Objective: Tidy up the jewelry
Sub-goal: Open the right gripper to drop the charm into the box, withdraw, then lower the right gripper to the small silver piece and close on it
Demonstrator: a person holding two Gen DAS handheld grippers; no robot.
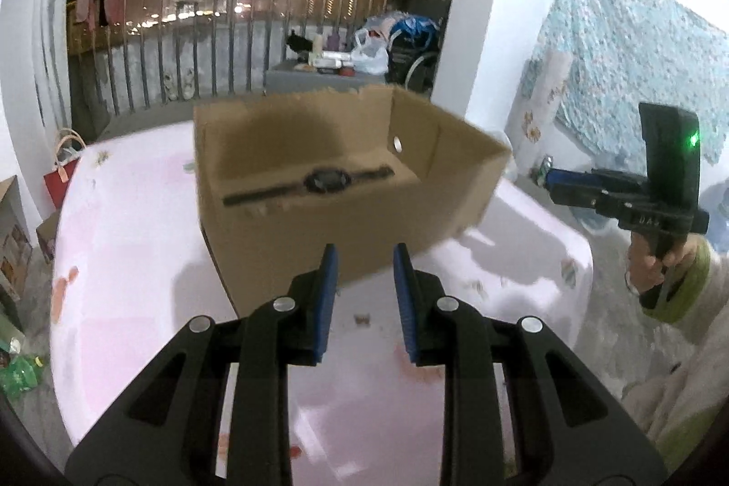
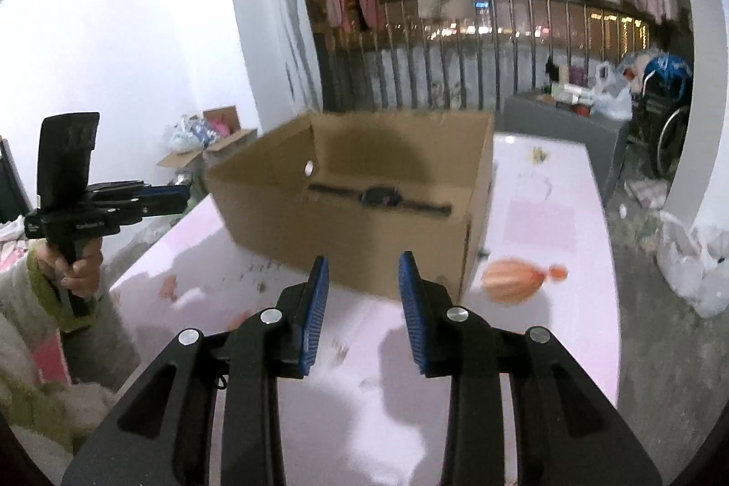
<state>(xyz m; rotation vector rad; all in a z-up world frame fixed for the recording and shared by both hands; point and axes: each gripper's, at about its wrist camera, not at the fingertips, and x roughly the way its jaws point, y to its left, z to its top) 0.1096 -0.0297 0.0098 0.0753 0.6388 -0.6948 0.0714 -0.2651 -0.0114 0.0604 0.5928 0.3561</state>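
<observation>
Left wrist view shows a wristwatch [image 1: 327,181] already lying in the cardboard box [image 1: 291,240] mid-worktop, while both the left tool [image 1: 364,299] and right tool [image 2: 363,301] stand apart, holding nothing, with no other jewelry visible.

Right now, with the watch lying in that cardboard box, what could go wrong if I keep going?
The open brown cardboard box looks light and sits unsecured on the glossy pink table, so a nudge from either empty hand-held gripper, left or right, might slide it. The black wristwatch lies low behind the box's tall front wall, so reaching in could catch the rim and tip the box.
</observation>
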